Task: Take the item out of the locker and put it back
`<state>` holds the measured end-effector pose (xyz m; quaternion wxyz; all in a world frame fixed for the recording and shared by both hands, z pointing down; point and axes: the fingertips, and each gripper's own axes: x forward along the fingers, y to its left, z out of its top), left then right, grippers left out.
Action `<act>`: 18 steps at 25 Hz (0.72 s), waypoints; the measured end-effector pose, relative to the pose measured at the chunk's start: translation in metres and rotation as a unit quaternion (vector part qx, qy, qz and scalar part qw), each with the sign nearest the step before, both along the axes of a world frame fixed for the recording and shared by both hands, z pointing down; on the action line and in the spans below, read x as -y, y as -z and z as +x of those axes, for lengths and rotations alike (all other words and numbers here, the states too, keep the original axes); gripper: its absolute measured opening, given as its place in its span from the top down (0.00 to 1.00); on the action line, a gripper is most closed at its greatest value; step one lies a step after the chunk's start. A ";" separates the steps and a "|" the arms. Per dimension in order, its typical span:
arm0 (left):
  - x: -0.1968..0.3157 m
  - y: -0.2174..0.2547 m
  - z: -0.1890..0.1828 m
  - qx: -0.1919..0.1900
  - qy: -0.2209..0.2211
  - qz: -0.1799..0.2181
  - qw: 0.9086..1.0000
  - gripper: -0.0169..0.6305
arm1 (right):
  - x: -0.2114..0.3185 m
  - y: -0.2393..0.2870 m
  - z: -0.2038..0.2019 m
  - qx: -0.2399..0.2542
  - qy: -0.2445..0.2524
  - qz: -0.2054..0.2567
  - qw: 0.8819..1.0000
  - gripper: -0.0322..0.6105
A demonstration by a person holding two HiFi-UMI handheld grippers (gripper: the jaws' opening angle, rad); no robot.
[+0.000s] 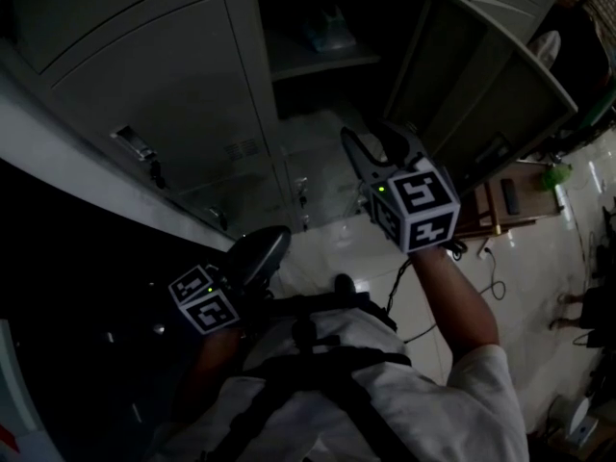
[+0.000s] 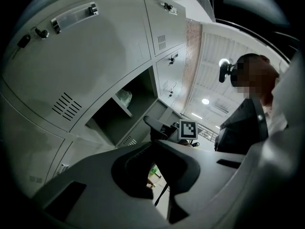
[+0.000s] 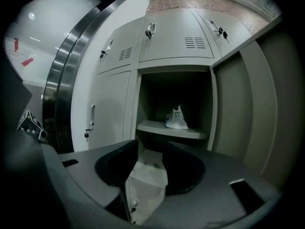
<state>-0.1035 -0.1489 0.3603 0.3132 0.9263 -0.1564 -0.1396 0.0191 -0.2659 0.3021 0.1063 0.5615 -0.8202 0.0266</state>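
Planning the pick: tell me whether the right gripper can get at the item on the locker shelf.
Probably yes. The locker door stands open, the item sits alone on the shelf, and the right gripper faces it, jaws apart, with nothing between them or in the way.

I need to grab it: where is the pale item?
Right gripper view: the pale item sits on the shelf inside the open locker, near its middle.

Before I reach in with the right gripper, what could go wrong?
The open locker door stands just beside the right gripper; a sideways drift could knock it. The bag on the shelf looks soft and crumpled, so the open gripper might pinch only loose material and lose it. The locker's inside is dim, making depth hard to judge.
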 end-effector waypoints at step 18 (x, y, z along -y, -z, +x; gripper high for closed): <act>-0.008 -0.007 -0.007 0.006 -0.013 -0.011 1.000 0.99 | -0.045 -0.054 0.002 0.035 -0.020 -0.058 0.998 0.75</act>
